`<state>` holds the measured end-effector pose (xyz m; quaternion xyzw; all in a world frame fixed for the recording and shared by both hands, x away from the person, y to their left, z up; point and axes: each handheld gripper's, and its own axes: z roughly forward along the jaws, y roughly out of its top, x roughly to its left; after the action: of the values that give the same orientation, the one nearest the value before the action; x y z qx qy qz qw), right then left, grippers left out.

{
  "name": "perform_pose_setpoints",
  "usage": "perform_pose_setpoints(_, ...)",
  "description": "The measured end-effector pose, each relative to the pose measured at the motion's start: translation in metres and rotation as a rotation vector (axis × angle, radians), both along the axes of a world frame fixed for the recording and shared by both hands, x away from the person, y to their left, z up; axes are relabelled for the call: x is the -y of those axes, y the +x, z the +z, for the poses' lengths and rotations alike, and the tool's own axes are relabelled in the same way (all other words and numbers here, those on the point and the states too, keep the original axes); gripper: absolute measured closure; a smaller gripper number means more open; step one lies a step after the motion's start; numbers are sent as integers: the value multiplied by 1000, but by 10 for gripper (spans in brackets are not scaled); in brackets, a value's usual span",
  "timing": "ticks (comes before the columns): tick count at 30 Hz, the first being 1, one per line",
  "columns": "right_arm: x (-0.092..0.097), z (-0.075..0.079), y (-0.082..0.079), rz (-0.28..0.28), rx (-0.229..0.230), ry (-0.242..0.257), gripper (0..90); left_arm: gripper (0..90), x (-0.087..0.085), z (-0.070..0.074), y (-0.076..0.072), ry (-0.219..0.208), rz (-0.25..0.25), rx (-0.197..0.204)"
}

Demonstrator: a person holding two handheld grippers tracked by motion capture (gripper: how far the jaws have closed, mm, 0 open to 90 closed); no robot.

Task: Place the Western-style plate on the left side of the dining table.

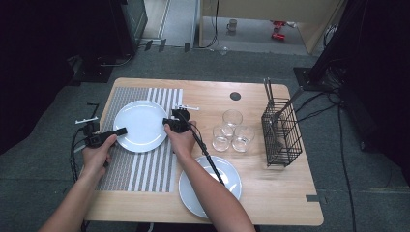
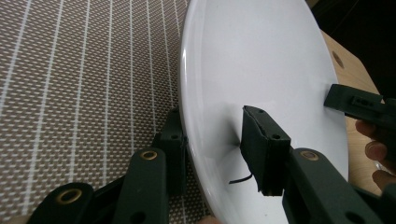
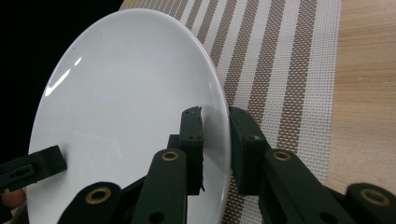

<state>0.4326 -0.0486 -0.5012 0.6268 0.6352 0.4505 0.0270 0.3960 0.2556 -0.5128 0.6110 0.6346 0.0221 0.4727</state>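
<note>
Both tongs straddle opposite rims of the plate point(image 1: 140, 124) over the striped mat point(image 1: 145, 169): left tongs point(image 1: 121, 131) slightly loose around it, right tongs point(image 1: 167, 121) pinching it.

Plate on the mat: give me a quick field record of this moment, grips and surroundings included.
held thing: white plate, over the striped mat
left gripper: fingers straddle the plate's left rim, one above, one below
right gripper: fingers straddle the opposite rim
grip state: left fingers stand off the rim, open; right cannot tell
second plate: on bare table, near edge
glasses: three, clustered right of the mat
wire basket: far right, utensils standing in it
</note>
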Motion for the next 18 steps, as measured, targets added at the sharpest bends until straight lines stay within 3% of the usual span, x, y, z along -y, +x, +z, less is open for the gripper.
perform_pose_setpoints(7, 3, 0, 7, -21, -9, -11, 760, 620, 8, 3, 8, 47, -4, 9)
perform_pose_setpoints(10, 2, -2, 9, -23, -8, -35, 757, 612, 10, -1, 10, 50, 0, -5)
perform_pose_setpoints(18, -1, -5, 11, -13, -27, -53, 748, 603, 10, -2, 10, 70, 21, 10)
